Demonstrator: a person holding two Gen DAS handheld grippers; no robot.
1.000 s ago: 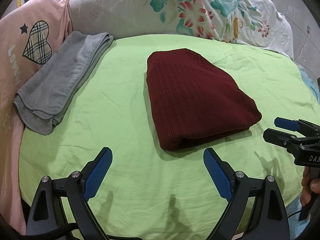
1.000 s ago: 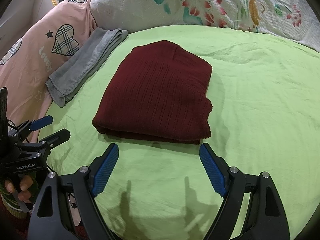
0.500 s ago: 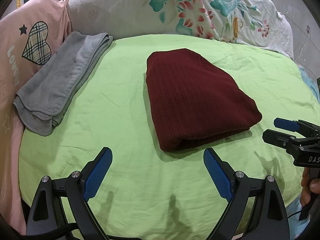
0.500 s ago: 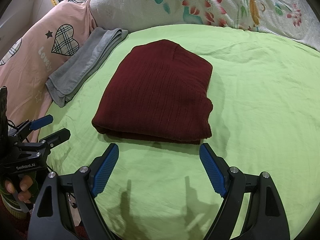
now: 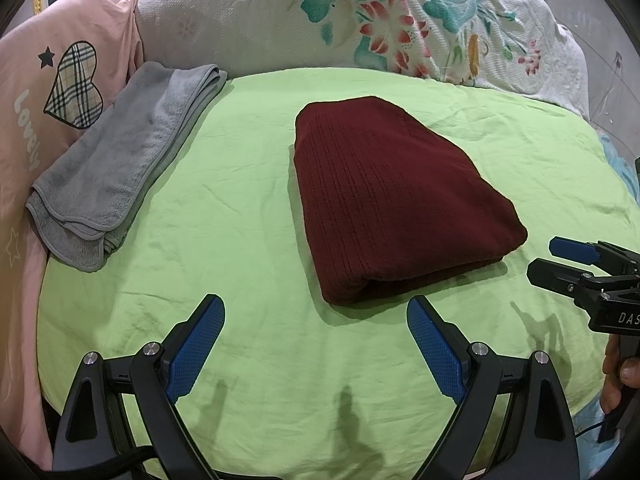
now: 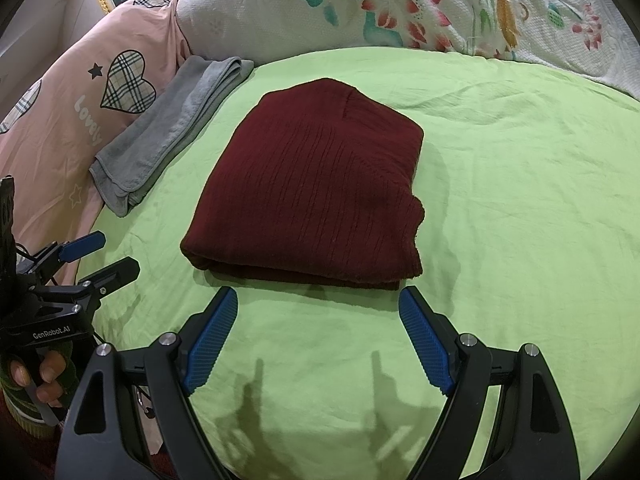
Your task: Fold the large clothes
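Observation:
A dark red ribbed knit garment (image 5: 396, 200) lies folded into a thick rectangle on the green bedsheet (image 5: 248, 340); it also shows in the right wrist view (image 6: 316, 196). My left gripper (image 5: 316, 308) is open and empty, hovering just short of the garment's near left corner. My right gripper (image 6: 318, 298) is open and empty, close in front of the garment's near edge. Each gripper shows at the edge of the other's view: the right gripper (image 5: 560, 260), the left gripper (image 6: 104, 252).
A folded grey towel (image 5: 120, 168) lies at the sheet's left edge against a pink pillow with a plaid heart (image 5: 44, 92). A white floral quilt (image 5: 360, 20) is piled behind the garment. The bed edge is close below both grippers.

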